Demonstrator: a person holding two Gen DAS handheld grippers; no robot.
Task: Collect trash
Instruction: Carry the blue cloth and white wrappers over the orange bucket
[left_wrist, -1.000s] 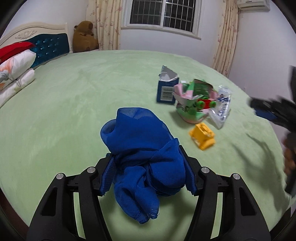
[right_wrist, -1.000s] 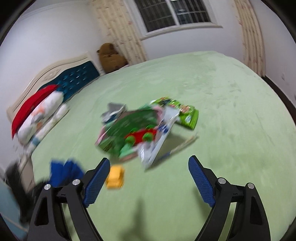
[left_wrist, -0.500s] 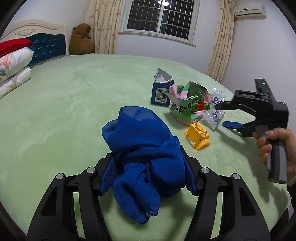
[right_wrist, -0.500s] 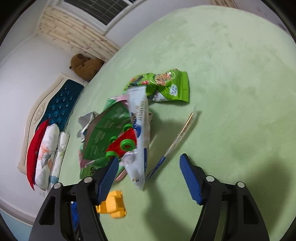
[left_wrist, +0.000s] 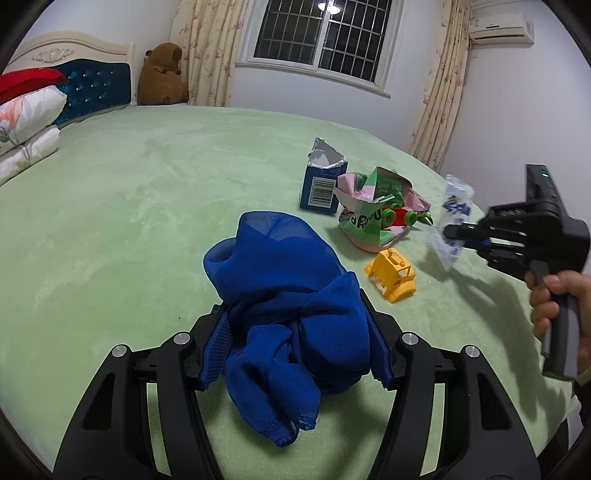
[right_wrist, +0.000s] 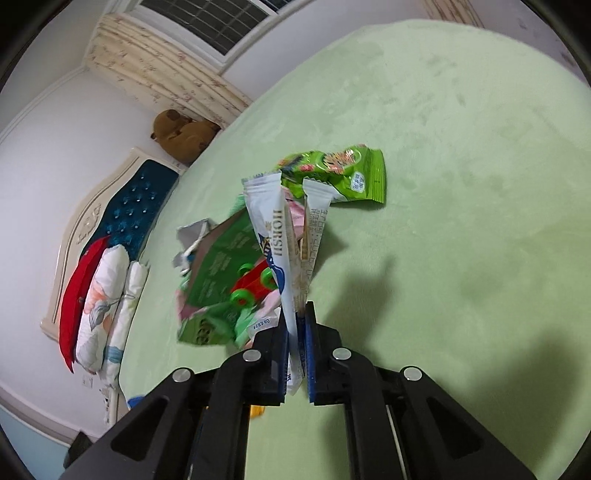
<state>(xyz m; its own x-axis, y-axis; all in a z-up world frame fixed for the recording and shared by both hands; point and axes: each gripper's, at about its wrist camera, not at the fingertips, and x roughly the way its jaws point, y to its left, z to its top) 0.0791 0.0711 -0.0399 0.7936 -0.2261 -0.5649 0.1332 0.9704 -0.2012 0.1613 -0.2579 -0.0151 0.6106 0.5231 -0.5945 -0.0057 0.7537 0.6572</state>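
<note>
2 toys (left_wrist: 390, 274) flank the green wrapper (left_wrist: 364, 221) on the bed (left_wrist: 147, 177).

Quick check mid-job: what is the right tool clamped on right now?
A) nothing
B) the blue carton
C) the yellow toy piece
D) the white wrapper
D: the right tool has just closed, and the white wrapper sits pinched between its blue pads, standing up from them.

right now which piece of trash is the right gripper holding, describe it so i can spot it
On the pale green bed cover, find the litter pile around the red toy car with green wheels. The right gripper is shut on the long white plastic wrapper with dark lettering, the only piece lifted clear, unlike the flat green snack bag.
</note>
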